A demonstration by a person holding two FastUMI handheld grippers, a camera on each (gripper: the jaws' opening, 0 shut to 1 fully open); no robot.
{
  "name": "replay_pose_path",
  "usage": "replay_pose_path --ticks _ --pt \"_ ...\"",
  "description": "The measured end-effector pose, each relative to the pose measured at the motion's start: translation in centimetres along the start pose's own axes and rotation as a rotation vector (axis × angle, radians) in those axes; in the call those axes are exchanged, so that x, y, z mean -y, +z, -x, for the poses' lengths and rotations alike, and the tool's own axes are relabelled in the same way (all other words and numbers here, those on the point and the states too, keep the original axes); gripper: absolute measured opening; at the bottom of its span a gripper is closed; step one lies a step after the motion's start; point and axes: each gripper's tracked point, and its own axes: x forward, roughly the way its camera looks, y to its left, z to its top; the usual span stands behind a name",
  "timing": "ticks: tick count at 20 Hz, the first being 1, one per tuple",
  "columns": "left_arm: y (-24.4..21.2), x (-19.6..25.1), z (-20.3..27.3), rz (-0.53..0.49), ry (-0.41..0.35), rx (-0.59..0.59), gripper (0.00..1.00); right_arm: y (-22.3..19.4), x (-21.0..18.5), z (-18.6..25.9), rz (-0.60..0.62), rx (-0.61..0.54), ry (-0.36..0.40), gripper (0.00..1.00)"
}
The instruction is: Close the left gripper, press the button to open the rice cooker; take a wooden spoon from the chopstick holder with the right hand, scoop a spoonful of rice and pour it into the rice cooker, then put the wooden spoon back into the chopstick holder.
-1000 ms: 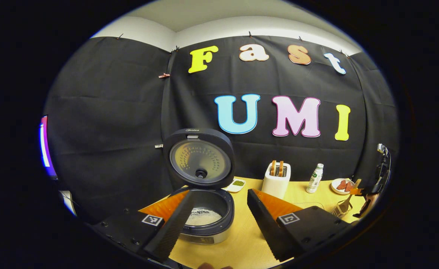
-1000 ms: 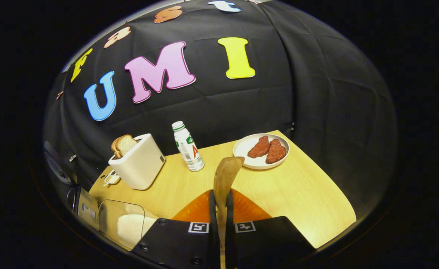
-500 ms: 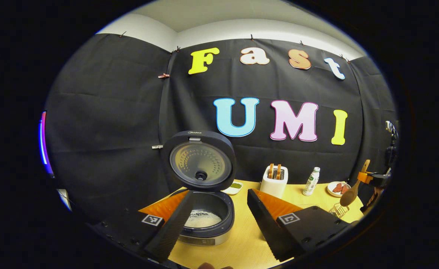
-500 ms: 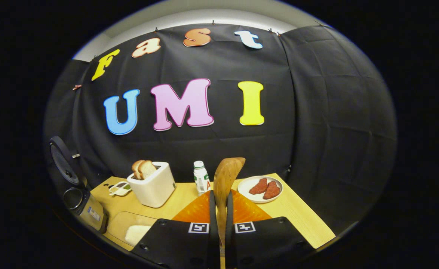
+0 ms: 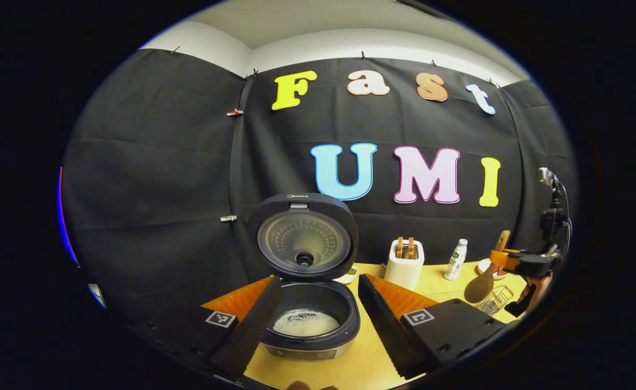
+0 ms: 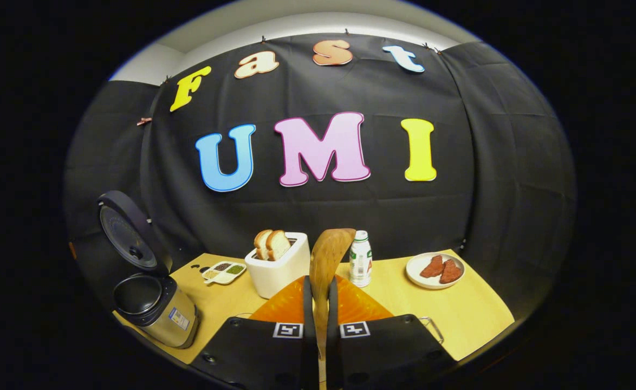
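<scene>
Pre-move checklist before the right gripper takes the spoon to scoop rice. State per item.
1. Rice cooker lid up: ok, the lid stands open and the pot mouth is exposed.
2. Right gripper grip on the wooden spoon: ok, both fingers press on the handle, bowl pointing forward.
3. Spoon bowl empty: cannot tell; no grains are discernible on the side that shows.
4. Left gripper out of the way: not ok, it is open and its fingers frame the cooker's mouth in the left gripper view.
5. Spoon lifted out of the chopstick holder: ok, in the left gripper view it hangs above the wire holder.
</scene>
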Motion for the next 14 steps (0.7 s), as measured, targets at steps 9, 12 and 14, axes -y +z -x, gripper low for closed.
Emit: replay_pose_path --ticks 9,12,14 --pt "-0.8 -2.9 -2.1 -0.008 -0.092 -0.011 0.96 -8.9 -4.1 -3.4 0.034 -0.131 -0.076 0.1" --pt "-1.6 -4.2 -2.8 -0.012 -0.098 -0.023 0.96 -9.9 -4.8 -3.6 0.016 -0.137 -0.112 0.1" --pt "-2.0 -4.9 -3.1 -0.011 -0.1 -0.033 0.96 -10.3 -5.8 -3.3 0.004 -0.142 -0.116 0.1"
